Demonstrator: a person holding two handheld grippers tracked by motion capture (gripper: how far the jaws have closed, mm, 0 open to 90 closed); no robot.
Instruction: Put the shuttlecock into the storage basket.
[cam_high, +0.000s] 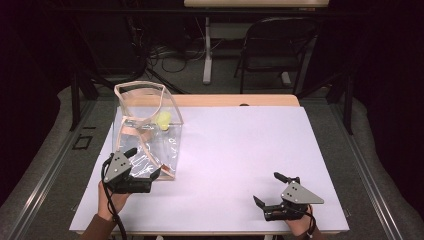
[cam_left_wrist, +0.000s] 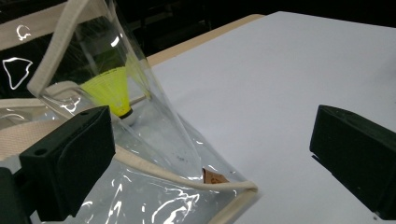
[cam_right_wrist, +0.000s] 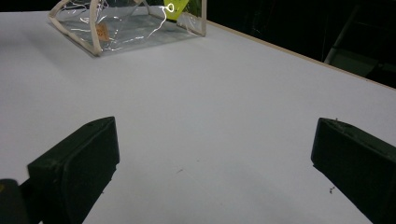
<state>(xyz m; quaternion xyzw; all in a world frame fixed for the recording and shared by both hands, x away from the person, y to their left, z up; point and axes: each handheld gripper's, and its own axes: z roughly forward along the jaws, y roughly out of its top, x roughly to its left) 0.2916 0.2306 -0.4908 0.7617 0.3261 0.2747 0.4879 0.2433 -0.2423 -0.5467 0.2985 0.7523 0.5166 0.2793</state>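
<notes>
The right tool (cam_high: 274, 192) sat wide open on the table (cam_high: 240, 150), holding nothing, so its job looked done. The left tool (cam_high: 142, 164) was open at the clear bag (cam_high: 147, 130), and the yellow birdie (cam_high: 164, 120) was already inside

a dim room with dark walls surrounds a white-topped table (cam_high: 240, 150) with a wooden far edge. beyond it stand a black folding chair (cam_high: 272, 47) and a white table leg (cam_high: 207, 50), with cables (cam_high: 170, 55) tangled on the grey floor (cam_high: 40, 145).
</notes>
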